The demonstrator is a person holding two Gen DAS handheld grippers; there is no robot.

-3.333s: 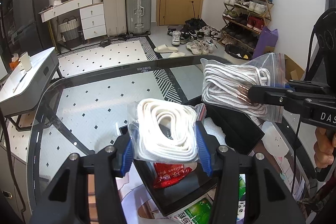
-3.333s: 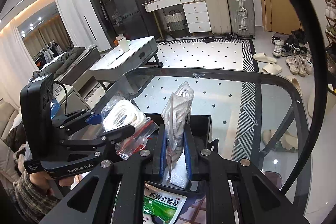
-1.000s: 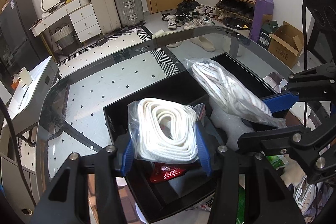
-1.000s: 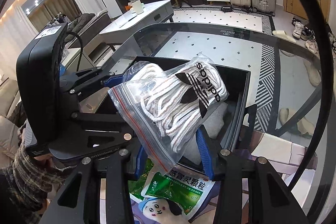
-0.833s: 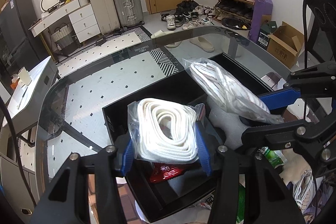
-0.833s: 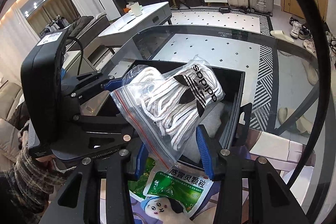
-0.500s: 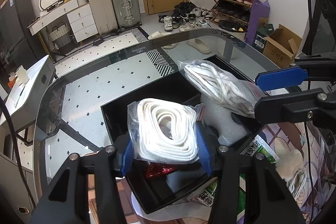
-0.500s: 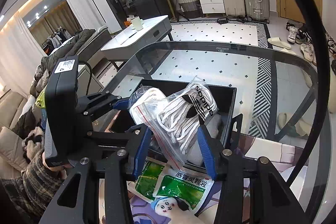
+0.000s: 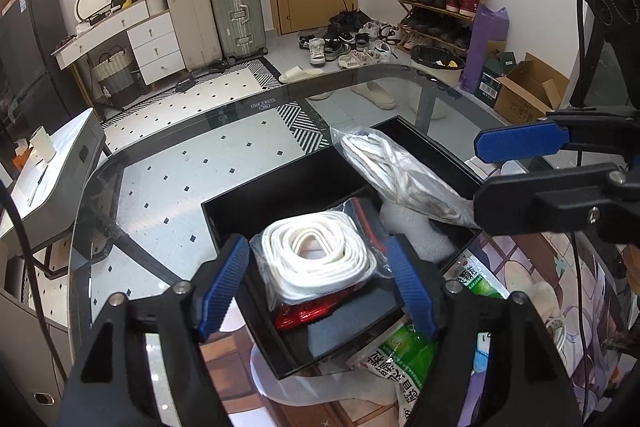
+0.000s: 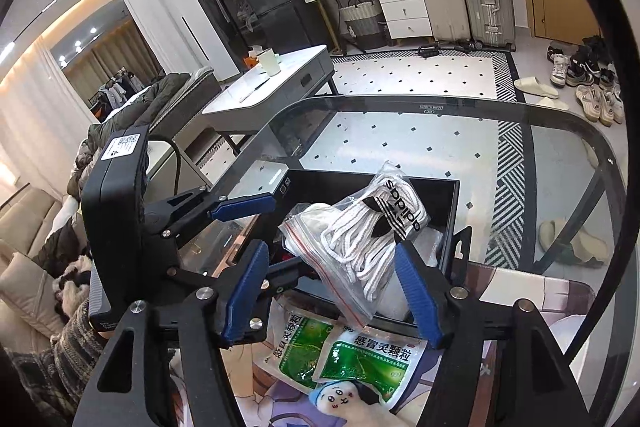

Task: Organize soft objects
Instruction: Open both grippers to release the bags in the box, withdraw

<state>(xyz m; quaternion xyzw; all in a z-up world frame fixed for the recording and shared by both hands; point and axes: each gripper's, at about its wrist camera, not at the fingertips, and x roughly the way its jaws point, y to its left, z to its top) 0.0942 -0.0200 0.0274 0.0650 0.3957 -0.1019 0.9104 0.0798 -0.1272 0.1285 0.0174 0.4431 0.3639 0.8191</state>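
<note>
While both tools (image 9: 320,279) (image 10: 332,283) gape wide, black tray (image 9: 280,187) sits on glass table (image 9: 180,163).

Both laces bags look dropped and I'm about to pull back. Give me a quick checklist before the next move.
1. Left gripper open: ok, jaws spread either side of the flat-lace bag.
2. Right gripper open: ok, pads apart around the adidas bag.
3. Flat-lace bag inside the black box: ok, lying on a red packet.
4. Adidas bag fully seated: not ok, its zip end overhangs the near wall.
5. Bags free of the pads: cannot tell, plastic lies close to them.
6. Green sachets outside the box: ok.
</note>
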